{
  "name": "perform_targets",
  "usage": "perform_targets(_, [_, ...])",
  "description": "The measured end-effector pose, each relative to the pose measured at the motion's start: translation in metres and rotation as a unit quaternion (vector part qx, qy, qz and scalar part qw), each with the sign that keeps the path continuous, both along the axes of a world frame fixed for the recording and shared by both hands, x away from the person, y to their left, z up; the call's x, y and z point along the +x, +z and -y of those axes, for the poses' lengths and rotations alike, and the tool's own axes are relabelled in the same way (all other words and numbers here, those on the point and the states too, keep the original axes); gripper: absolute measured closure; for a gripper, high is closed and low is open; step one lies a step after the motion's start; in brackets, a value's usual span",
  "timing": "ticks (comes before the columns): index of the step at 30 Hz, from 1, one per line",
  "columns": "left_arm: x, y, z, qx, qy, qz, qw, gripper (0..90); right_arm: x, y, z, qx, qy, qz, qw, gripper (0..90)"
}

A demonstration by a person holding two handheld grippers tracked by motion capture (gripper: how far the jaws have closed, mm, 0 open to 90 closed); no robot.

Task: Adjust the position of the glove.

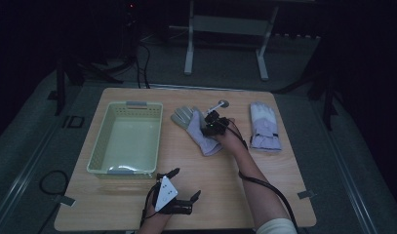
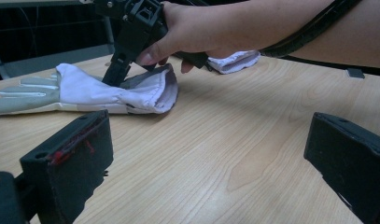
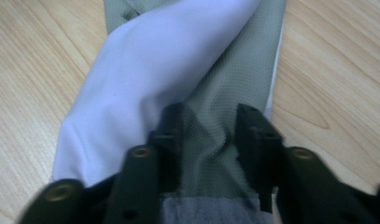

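Note:
A white and grey glove [image 1: 187,119] lies flat at the middle of the wooden table [image 1: 225,195]. My right gripper [image 1: 213,126] comes down on its palm. In the right gripper view the right gripper [image 3: 208,135] is shut on a fold of the glove's grey mesh [image 3: 234,70], which wrinkles between the jaws. The left gripper view has the same glove [image 2: 85,91] resting on the table under that hand. A second glove [image 1: 263,126] lies to the right, apart from both grippers. My left gripper [image 1: 187,182] rests near the front edge, open with nothing between its jaws.
A pale green plastic basket [image 1: 99,141] stands on the table's left half with nothing visible inside. A small round-headed grey object [image 1: 223,103] lies behind the middle glove. A metal desk frame [image 1: 225,24] stands on the floor beyond the table.

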State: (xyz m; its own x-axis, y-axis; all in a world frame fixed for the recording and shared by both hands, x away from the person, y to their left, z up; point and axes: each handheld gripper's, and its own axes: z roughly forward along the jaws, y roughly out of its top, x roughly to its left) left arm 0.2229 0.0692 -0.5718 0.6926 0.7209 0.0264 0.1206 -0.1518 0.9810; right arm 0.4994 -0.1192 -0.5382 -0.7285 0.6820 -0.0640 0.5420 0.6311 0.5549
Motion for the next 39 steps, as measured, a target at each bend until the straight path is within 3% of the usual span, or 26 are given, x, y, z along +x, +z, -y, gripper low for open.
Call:
perform_targets(2, [0.000,0.000,0.000,-0.001,0.000,-0.001,1.0000,1.3,-0.001,0.001,0.000,0.003,-0.007,-0.002,1.0000,77.8])
perform_targets(5, [0.000,0.000,0.000,-0.002,0.000,-0.001,1.0000,1.3,-0.003,0.002,-0.001,0.012,-0.026,-0.002,0.9996,84.9])
perform_targets(8, [0.000,0.000,0.000,-0.003,0.000,-0.002,1.0000,1.3,-0.008,0.009,0.003,0.047,-0.060,-0.004,0.9971,86.9])
perform_targets(10, [0.001,0.000,0.000,-0.003,0.001,-0.003,1.0000,1.3,-0.011,0.015,0.008,0.077,-0.082,-0.012,0.9936,87.0])
perform_targets(16, [0.000,0.000,0.000,-0.001,0.002,-0.002,1.0000,1.3,-0.031,0.043,0.020,0.110,-0.126,0.011,0.9858,87.3])
perform_targets(18, [0.000,0.000,0.000,-0.001,0.003,-0.001,1.0000,1.3,-0.038,0.053,0.026,0.133,-0.140,0.012,0.9810,87.3])
perform_targets(22, [0.000,0.000,0.000,0.000,0.004,-0.001,1.0000,1.3,-0.057,0.068,0.036,0.154,-0.165,0.021,0.9739,87.3])
perform_targets(26, [0.000,0.000,0.000,0.002,0.005,-0.001,1.0000,1.3,-0.077,0.076,0.042,0.181,-0.187,0.028,0.9651,87.2])
perform_targets(29, [0.001,0.000,0.000,0.003,0.005,-0.001,1.0000,1.3,-0.092,0.077,0.044,0.201,-0.202,0.032,0.9580,87.2])
perform_targets(31, [0.001,0.000,0.001,0.003,0.005,0.000,1.0000,1.4,-0.097,0.077,0.044,0.200,-0.202,0.034,0.9582,87.2])
perform_targets(33, [0.000,0.000,0.001,0.003,0.005,0.001,1.0000,1.3,-0.107,0.068,0.045,0.218,-0.219,0.025,0.9507,87.1])
perform_targets(36, [0.000,0.000,0.001,0.003,0.005,0.000,1.0000,1.3,-0.110,0.055,0.045,0.231,-0.232,0.013,0.9449,87.1])
perform_targets(37, [0.001,0.000,0.001,0.002,0.005,0.000,1.0000,1.3,-0.110,0.051,0.045,0.234,-0.234,0.007,0.9435,87.1])
perform_targets(39, [0.001,0.000,0.001,0.001,0.005,-0.001,1.0000,1.3,-0.108,0.040,0.041,0.223,-0.236,0.001,0.9458,87.1])
